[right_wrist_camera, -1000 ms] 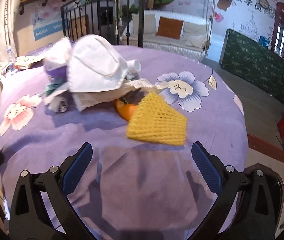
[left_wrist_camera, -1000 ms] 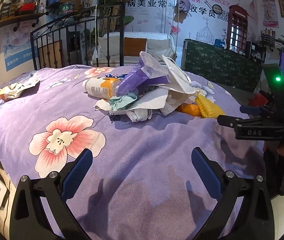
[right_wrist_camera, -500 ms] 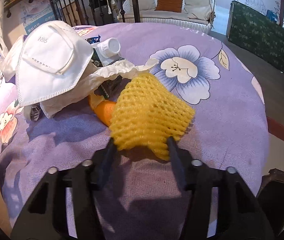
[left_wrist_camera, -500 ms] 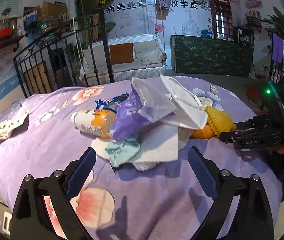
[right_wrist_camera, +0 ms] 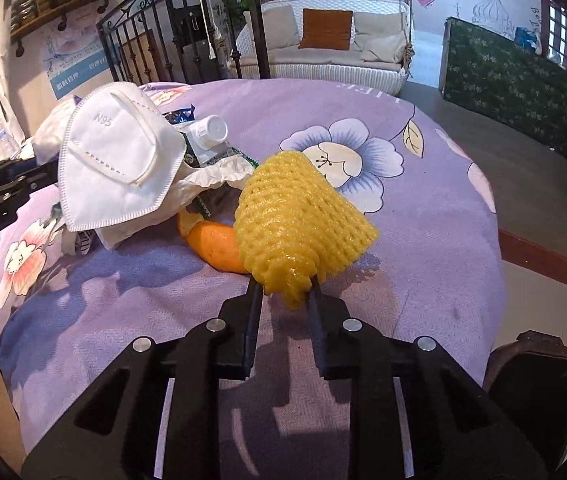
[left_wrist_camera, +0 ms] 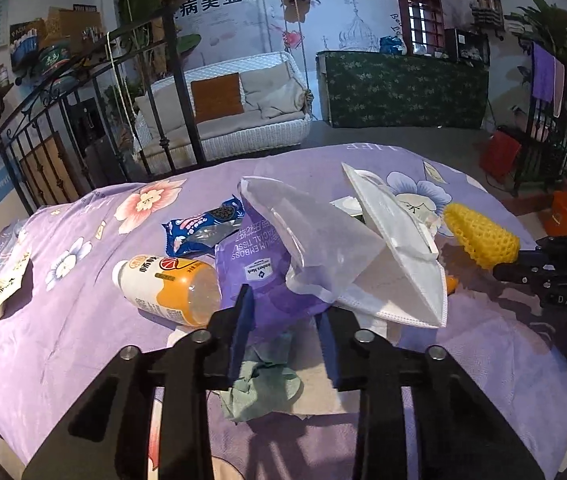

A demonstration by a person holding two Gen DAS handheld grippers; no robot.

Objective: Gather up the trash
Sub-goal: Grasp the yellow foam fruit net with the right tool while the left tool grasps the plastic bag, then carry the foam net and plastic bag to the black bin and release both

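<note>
Your right gripper (right_wrist_camera: pixel 283 296) is clenched on the yellow foam net (right_wrist_camera: pixel 299 224), at twelve o'clock. Your left gripper (left_wrist_camera: pixel 283 320) pinches the purple tissue pack (left_wrist_camera: pixel 259 272), beside the bottle (left_wrist_camera: pixel 167 284) at ten o'clock.

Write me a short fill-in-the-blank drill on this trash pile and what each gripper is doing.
1. The right gripper is shut on the yellow ____ net.
2. The white mask is printed with ____.
3. The left gripper is closed on the ____ tissue pack.
4. The bottle beside that pack lies on its ____.

Missing words: foam; N95; purple; side
</note>
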